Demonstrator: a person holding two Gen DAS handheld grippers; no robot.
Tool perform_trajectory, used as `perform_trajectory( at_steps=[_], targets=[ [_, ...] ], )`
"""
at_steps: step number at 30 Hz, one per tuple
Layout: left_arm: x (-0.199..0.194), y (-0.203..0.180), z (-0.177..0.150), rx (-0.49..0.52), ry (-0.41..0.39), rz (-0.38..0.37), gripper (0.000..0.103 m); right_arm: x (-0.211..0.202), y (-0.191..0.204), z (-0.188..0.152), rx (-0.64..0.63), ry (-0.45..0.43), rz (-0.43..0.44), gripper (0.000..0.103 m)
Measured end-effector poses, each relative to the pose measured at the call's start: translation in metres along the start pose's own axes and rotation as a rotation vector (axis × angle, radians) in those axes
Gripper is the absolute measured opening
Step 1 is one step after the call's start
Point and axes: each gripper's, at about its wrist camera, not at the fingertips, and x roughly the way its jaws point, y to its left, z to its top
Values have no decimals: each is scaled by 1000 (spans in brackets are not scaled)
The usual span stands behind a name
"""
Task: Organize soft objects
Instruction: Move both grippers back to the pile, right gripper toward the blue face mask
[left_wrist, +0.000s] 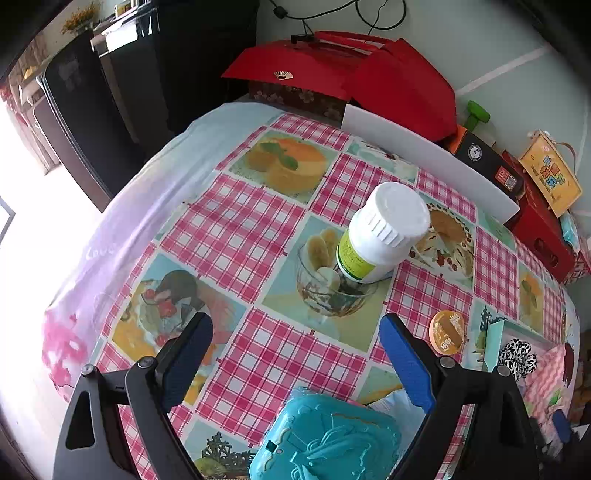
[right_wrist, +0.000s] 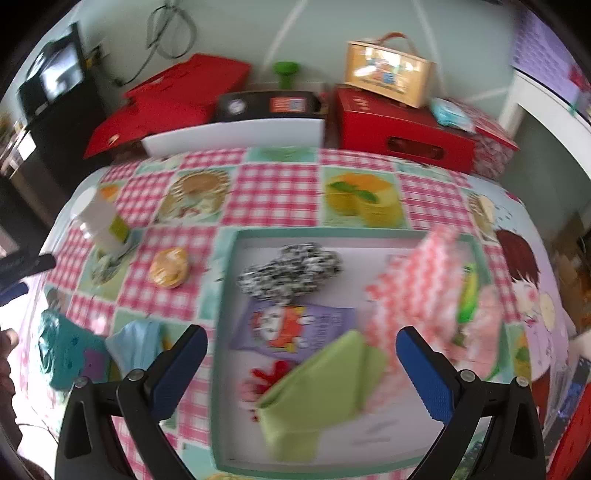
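Both the left gripper (left_wrist: 295, 354) and right gripper (right_wrist: 301, 360) hang spread, holding nothing. A folded green cloth (right_wrist: 317, 398), long axis slanting near-left to far-right, lies blurred in the shallow teal-rimmed tray (right_wrist: 225, 295), near a fuzzy black-and-white scrunchie (right_wrist: 291, 275).

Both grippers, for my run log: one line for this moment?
left: open, empty | right: open, empty, over tray | tray holds green cloth, scrunchie

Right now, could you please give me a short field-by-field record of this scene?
surface: table with checked cloth
tray: teal-rimmed box on the table
in tray: black-and-white scrunchie, purple packet, green cloth, pink chevron cloth
outside tray: white bottle, orange disc, teal case, light blue cloth
left tongs: open, empty
right tongs: open, empty, above the tray
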Motion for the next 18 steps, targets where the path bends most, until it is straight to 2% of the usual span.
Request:
perform_trajectory(
  at_steps=[10,18],
  targets=[
    [12,10,2,-24,39,-4,92,13,70,-16,-174,30,101,103],
    [21,14,2,-36,66,-14,92,34,97,-27,-218,91,152,103]
  ],
)
